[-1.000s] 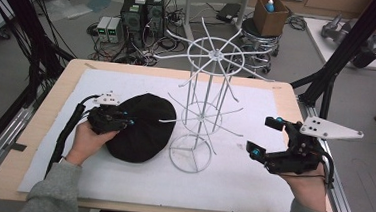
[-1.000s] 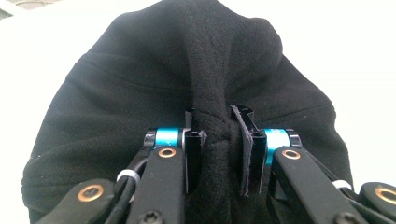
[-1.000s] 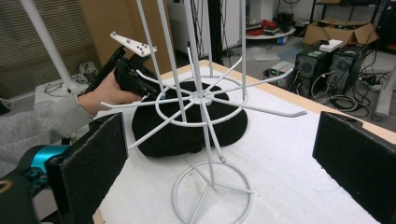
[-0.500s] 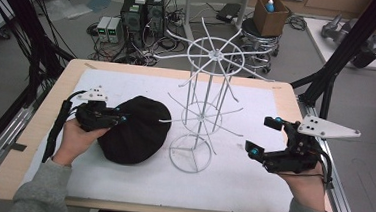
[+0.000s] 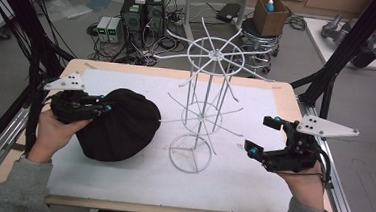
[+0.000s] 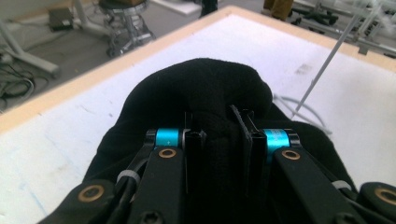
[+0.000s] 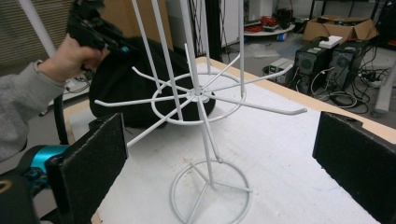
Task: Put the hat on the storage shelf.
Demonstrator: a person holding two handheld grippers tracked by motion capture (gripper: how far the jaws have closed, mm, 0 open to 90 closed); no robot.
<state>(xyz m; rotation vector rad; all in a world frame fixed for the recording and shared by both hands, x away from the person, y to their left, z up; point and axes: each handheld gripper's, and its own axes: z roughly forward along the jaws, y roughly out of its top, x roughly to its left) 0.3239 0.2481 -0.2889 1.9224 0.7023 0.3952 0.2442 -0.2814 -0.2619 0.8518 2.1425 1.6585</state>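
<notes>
A black knit hat (image 5: 119,124) lies bunched on the white mat, left of a white wire rack (image 5: 204,102). My left gripper (image 5: 107,106) is at the hat's upper left edge and shut on a fold of it; in the left gripper view the black cloth (image 6: 219,135) is pinched between the two jaws. My right gripper (image 5: 263,136) hovers right of the rack, wide open and holding nothing. In the right gripper view the rack (image 7: 201,102) stands between the two pads (image 7: 93,163), with the hat (image 7: 121,79) and the left hand behind it.
The white mat (image 5: 251,175) covers a wooden table (image 5: 178,71). The rack's wire arms stick out on all sides at two levels. Black frame posts (image 5: 328,80) stand at the table's corners. Computers, cables and a stool sit on the floor beyond.
My left gripper has pulled leftward with the hat's edge in its jaws, and the hat has shifted left, away from the rack base. The right gripper has barely moved.
</notes>
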